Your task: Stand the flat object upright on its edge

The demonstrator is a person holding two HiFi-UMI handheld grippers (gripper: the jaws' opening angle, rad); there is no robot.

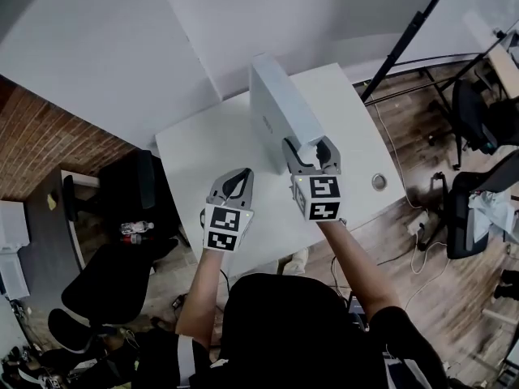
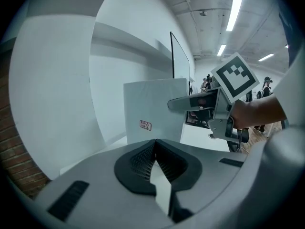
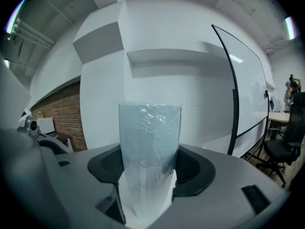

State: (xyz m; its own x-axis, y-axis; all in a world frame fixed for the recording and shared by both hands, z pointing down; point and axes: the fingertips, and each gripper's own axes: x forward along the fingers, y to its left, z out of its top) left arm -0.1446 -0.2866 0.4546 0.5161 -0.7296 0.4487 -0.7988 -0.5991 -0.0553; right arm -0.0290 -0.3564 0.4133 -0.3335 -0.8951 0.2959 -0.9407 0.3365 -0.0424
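Observation:
The flat object is a white plastic-wrapped box point(image 1: 280, 112) standing on its long edge on the white table point(image 1: 203, 152). My right gripper point(image 1: 306, 148) is shut on the box's near end; in the right gripper view the wrapped edge point(image 3: 150, 142) rises between the pads. My left gripper point(image 1: 235, 177) hovers to the left of the box, apart from it, jaws shut with nothing between them. From the left gripper view I see the box's broad face point(image 2: 152, 116) with a small label and the right gripper point(image 2: 190, 101) clamped on it.
A round cable hole point(image 1: 379, 181) sits near the table's right edge. Black office chairs stand at the left point(image 1: 113, 282) and right point(image 1: 474, 120). A dark stand pole point(image 1: 405, 39) leans behind the table. A brick wall point(image 1: 40, 152) is on the left.

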